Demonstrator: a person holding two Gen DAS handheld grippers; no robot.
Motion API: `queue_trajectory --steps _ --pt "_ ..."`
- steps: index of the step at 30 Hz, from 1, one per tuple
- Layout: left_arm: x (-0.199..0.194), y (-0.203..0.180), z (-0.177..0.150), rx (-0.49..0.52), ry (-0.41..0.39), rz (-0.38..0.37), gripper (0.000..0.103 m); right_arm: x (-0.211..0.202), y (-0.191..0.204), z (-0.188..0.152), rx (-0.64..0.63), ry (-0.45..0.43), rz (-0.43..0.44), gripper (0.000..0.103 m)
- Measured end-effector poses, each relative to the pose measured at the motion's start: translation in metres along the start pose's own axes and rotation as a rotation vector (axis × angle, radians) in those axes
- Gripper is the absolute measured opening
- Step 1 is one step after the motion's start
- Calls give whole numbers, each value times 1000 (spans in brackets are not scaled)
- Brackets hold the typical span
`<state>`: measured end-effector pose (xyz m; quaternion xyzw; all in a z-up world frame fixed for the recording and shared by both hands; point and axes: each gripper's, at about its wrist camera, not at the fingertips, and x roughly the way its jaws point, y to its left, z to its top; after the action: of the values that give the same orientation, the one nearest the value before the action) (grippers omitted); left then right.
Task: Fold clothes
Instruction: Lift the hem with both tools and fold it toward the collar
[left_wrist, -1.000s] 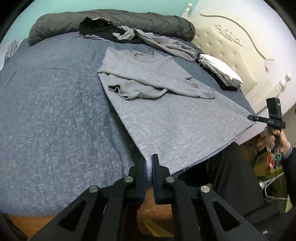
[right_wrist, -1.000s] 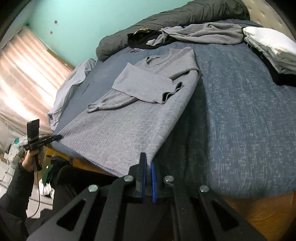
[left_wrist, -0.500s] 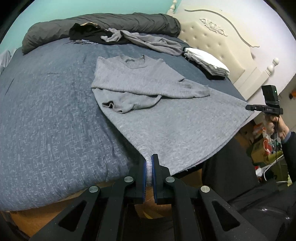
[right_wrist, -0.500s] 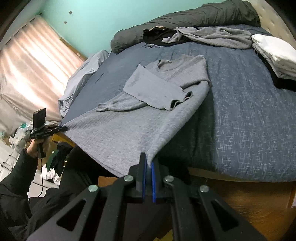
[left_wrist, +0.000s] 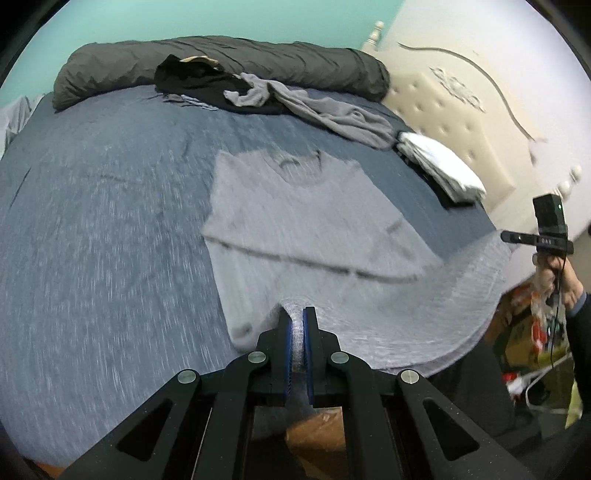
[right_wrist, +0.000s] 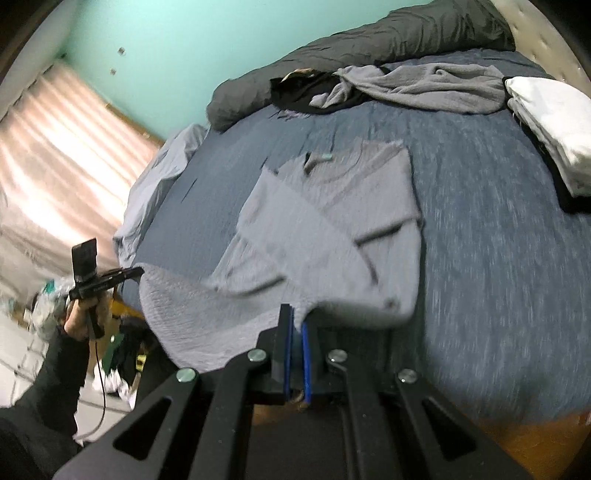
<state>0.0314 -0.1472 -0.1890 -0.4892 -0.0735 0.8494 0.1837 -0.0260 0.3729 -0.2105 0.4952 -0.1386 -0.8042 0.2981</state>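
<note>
A grey knit sweater (left_wrist: 306, 221) lies on the blue bed cover (left_wrist: 103, 258), neck toward the far side, both sleeves folded across its chest. My left gripper (left_wrist: 297, 314) is shut on one bottom corner of its hem, and my right gripper (right_wrist: 297, 317) is shut on the other corner. The hem is lifted off the bed and hangs in a sagging curve between the two grippers (right_wrist: 207, 306), above the sweater's lower part. In the left wrist view the right gripper (left_wrist: 509, 236) shows at the right edge, held by a hand. The picture is blurred by motion.
At the bed's far side lie a dark rolled duvet (left_wrist: 221, 62), a black garment (left_wrist: 195, 81) and a crumpled grey garment (left_wrist: 332, 110). A folded white stack (left_wrist: 443, 170) sits by the cream headboard (left_wrist: 461, 110). Pale bedding (right_wrist: 155, 177) and a curtain (right_wrist: 55, 147) lie left.
Both grippers have carried the hem up and forward over the bed toward the sweater's chest. The stretched lower part has gone slack and now sags between them.
</note>
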Motion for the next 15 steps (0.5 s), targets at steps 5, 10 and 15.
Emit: queue_trajectory --steps 5,10,15 --pt "45 30 65 -58 1 6 5 33 -29 71 56 -1 -23 4" --pt "104 70 126 -143 15 1 5 76 -66 136 112 15 -68 4" --pt "165 108 167 -206 45 3 5 126 -105 190 163 31 -105 4"
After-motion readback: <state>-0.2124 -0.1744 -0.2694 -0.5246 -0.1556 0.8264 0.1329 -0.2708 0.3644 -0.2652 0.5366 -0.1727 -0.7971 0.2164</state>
